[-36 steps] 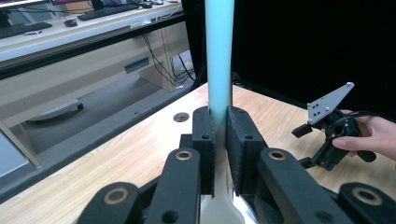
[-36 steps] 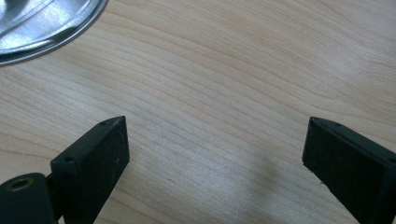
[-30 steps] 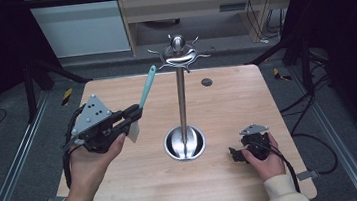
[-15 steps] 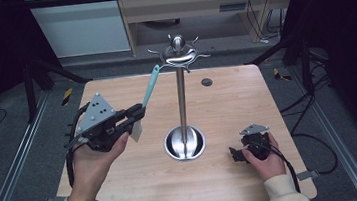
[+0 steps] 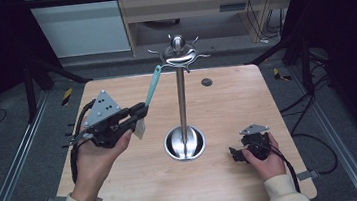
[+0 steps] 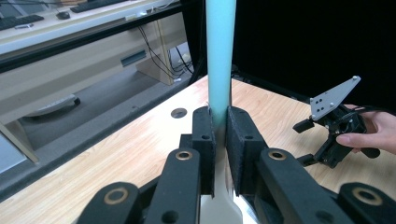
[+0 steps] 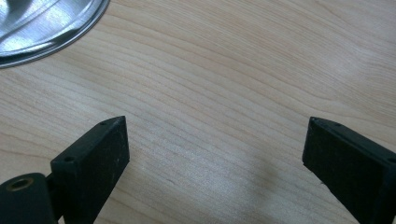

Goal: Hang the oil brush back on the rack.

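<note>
At the left of the table (image 5: pixel 126 196), your left gripper (image 5: pixel 140 112) is clamped on the teal-handled spatula (image 5: pixel 152 85), and over the last second you have carried it up and toward the stand (image 5: pixel 182 100). Its handle tip now sits just beside the hooks (image 5: pixel 180 56) at the top, so hanging it looks like the step in hand. Your right gripper (image 5: pixel 237 155) rests near the stand's base (image 5: pixel 185 143), jaws apart over bare wood.
</note>
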Tool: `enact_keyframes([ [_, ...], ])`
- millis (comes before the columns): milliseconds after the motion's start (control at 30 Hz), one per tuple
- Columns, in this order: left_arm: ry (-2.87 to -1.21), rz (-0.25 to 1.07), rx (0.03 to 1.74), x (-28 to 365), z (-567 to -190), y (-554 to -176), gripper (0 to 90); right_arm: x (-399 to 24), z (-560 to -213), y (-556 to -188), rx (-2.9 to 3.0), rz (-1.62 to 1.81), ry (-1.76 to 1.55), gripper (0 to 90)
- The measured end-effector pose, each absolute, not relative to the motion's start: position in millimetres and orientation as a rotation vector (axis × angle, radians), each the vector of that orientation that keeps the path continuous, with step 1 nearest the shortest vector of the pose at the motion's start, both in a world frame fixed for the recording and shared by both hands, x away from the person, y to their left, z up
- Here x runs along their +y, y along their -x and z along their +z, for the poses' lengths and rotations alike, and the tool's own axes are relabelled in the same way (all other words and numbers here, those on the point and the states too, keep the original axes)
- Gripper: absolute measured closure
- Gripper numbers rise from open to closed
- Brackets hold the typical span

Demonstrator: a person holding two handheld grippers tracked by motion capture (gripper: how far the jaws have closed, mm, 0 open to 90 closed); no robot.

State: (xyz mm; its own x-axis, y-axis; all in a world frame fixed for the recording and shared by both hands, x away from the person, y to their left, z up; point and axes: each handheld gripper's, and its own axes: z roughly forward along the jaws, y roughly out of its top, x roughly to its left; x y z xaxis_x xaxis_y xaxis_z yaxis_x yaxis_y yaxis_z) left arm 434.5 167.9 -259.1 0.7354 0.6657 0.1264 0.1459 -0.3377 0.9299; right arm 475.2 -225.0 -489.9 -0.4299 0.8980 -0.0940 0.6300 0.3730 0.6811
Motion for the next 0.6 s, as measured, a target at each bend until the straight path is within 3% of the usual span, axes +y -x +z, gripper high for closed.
enact_keyframes([
  [600, -1.88, 0.587, 0.631, 161.0, -262.2, -441.0, 82.0, -225.4, -489.3, -475.1, 2.184, 0.791, -1.315, 7.9],
])
